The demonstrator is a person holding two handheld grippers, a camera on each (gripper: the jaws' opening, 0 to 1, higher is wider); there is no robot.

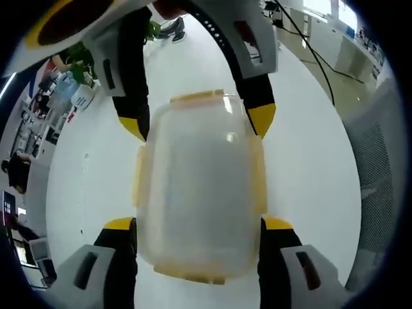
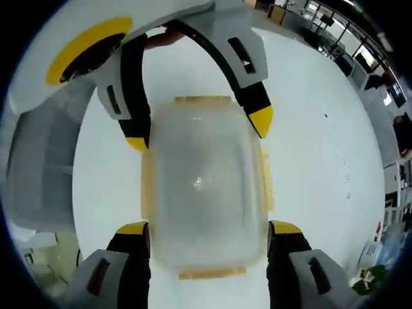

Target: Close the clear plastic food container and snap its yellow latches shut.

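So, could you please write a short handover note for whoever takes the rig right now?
Left gripper: open, jaws on either side of one end of the container.
Right gripper: open, jaws on either side of the opposite end.
The container sits on the white table with its lid on.
Done: lid placed.
Left: check the yellow latches; whether they are snapped cannot be told.

Frosted clear plastic container [image 1: 196, 199], smooth glossy white table [image 1: 309, 161].
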